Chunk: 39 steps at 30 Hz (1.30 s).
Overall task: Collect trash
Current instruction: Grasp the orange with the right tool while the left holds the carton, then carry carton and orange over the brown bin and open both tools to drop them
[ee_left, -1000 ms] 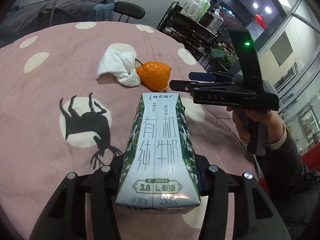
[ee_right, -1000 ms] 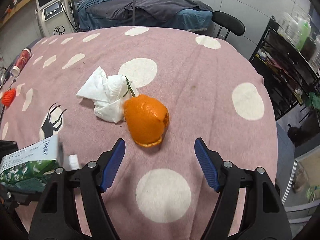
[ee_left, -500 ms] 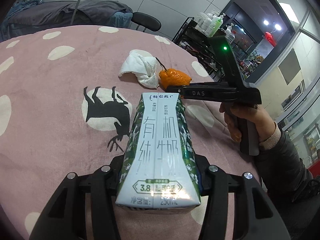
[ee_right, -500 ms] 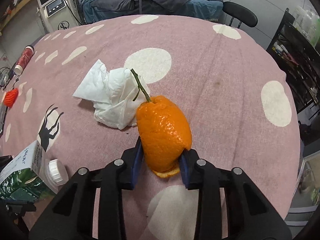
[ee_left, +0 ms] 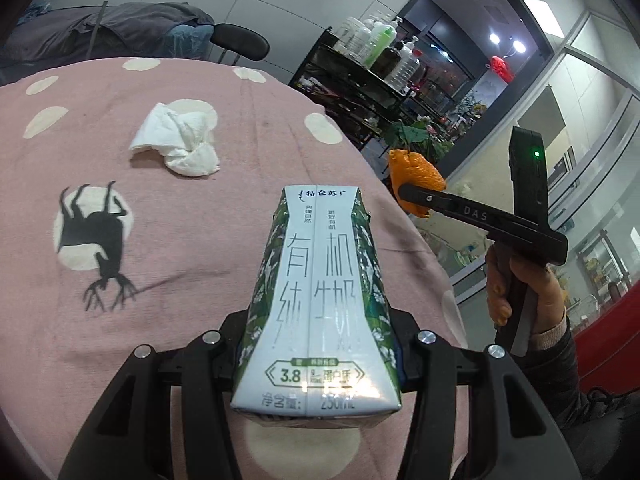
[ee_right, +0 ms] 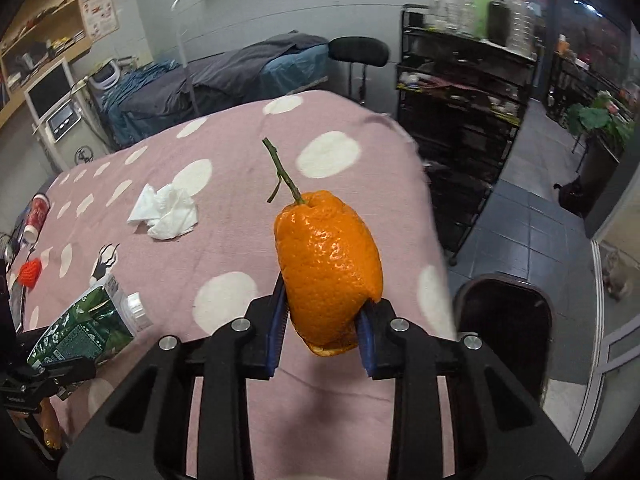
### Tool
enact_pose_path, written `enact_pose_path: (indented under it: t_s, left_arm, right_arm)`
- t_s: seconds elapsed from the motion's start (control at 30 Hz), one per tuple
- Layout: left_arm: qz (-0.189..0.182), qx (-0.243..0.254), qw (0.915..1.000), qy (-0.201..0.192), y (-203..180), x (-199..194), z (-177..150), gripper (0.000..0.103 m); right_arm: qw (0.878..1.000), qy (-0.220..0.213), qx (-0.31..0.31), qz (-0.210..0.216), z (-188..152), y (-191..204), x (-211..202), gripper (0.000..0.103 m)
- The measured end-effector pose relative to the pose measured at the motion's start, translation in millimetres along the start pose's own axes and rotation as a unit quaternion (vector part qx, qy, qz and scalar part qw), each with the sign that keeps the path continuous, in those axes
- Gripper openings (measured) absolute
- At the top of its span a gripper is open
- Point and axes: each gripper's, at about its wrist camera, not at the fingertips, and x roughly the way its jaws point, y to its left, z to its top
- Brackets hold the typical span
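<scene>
My left gripper is shut on a green and white milk carton and holds it above the pink dotted tablecloth. The carton also shows in the right wrist view. My right gripper is shut on an orange peel with a green stem, lifted above the table near its right edge. The peel and right gripper also show in the left wrist view. A crumpled white tissue lies on the cloth farther back, also seen in the right wrist view.
A dark bin stands on the floor beside the table, below the right gripper. A black shelf cart with bottles stands behind. A red can and a small red object lie at the table's left.
My right gripper closed on the orange peel, lifted it off the cloth and carried it right, toward the table edge. The tissue stayed. The left gripper still holds the carton.
</scene>
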Motion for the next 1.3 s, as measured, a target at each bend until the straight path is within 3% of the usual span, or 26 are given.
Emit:
enact_pose_path:
  t_s: [0.17, 0.37, 0.7, 0.93, 1.17, 1.3]
  left_arm:
    - [-0.033, 0.024, 0.9989, 0.023, -34, 28, 8, 0.050]
    - [-0.080, 0.049, 0.9940, 0.055, -80, 68, 29, 0.050]
    - [-0.093, 0.106, 0.9837, 0.111, -149, 160, 67, 0.050]
    - [-0.092, 0.091, 0.9770, 0.169, -164, 226, 72, 0.050]
    - [-0.106, 0.073, 0.9687, 0.212, -187, 277, 83, 0.050]
    - [-0.084, 0.098, 0.9585, 0.254, -211, 310, 74, 0.050]
  right_arm:
    - [0.994, -0.010, 0.048, -0.095, -26, -72, -27, 0.031]
    - [0.982, 0.029, 0.125, -0.141, -70, -146, -15, 0.031]
    - [0.967, 0.121, 0.181, -0.134, -128, -212, 73, 0.031]
    - [0.952, 0.184, 0.207, -0.128, -168, -227, 135, 0.042]
    - [0.951, 0.151, 0.240, -0.124, -187, -231, 103, 0.049]
    - [0.948, 0.114, 0.262, -0.137, -197, -236, 66, 0.057]
